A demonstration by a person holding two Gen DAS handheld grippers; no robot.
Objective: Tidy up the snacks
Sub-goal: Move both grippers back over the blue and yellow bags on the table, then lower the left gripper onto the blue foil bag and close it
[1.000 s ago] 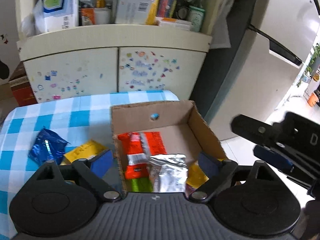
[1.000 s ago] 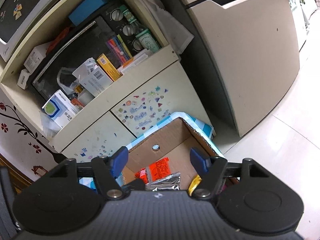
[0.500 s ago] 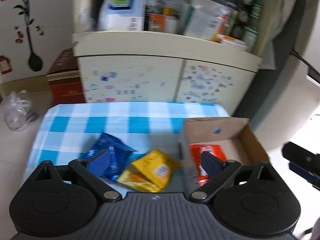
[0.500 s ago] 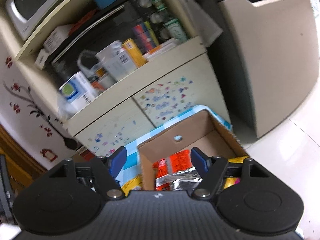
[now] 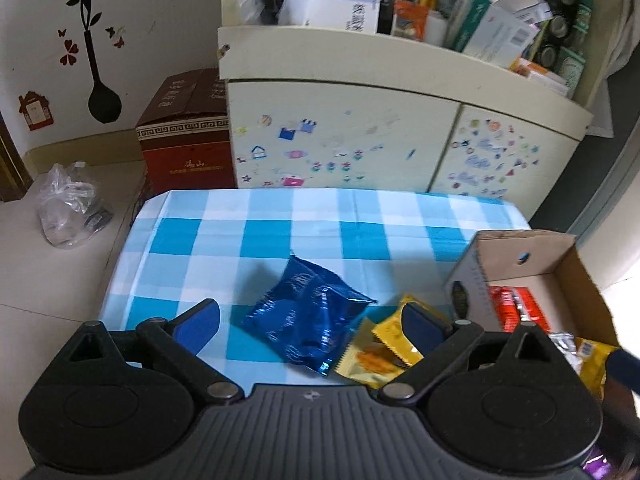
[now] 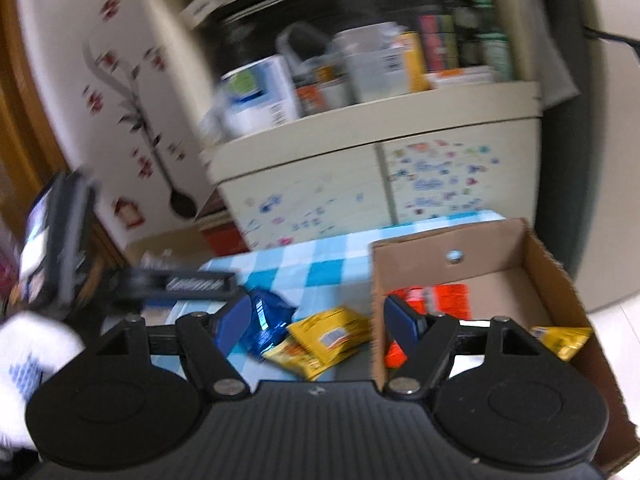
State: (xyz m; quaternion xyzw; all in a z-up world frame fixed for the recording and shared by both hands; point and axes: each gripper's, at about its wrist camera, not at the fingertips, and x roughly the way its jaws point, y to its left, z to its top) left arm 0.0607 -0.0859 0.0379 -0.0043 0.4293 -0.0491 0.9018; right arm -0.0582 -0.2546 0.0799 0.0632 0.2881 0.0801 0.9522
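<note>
Our left tool (image 5: 310, 320) hangs wide and empty over the blue bag (image 5: 306, 316) on the table (image 5: 272, 240). It looks light, crinkly and slippery, so we'd pinch a sealed edge. Yellow packets (image 5: 376, 354) beside it, box (image 5: 576, 280) right. Right tool (image 6: 320, 320), jaws just widening, empty.

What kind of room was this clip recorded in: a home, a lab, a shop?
Most likely a lived-in home, perhaps a kitchen or dining corner. A cream cabinet covered in stickers holds cluttered household boxes, a flower decal decorates the wall, and a small table under a blue checked cloth carries snack packets beside a cardboard box.
</note>
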